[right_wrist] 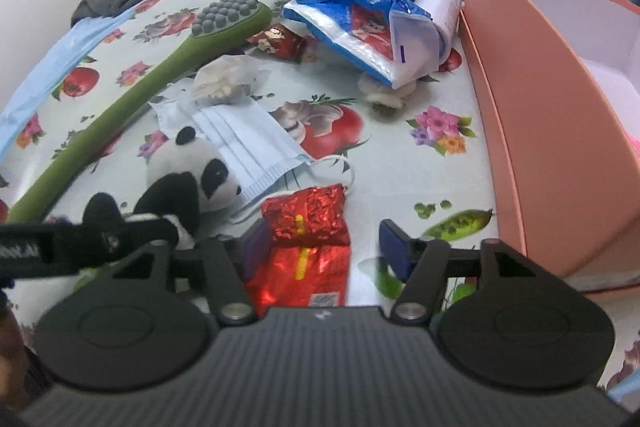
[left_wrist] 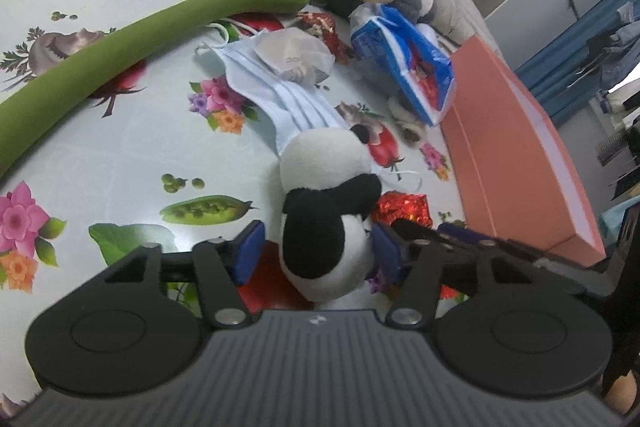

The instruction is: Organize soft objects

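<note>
Between left claw [left_wrist: 318,253] fingers: panda plush [left_wrist: 326,211], lengthwise, head forward.

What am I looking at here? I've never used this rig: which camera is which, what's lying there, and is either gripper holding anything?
Each picture comes from a camera on a hand-held two-finger gripper. In the left wrist view, the left gripper has the panda plush between its blue pads, apparently gripped. In the right wrist view, the right gripper is open around a red foil packet. On the floral cloth lie a face mask, a green massage stick and a blue bag. The pink box stands right.
</note>
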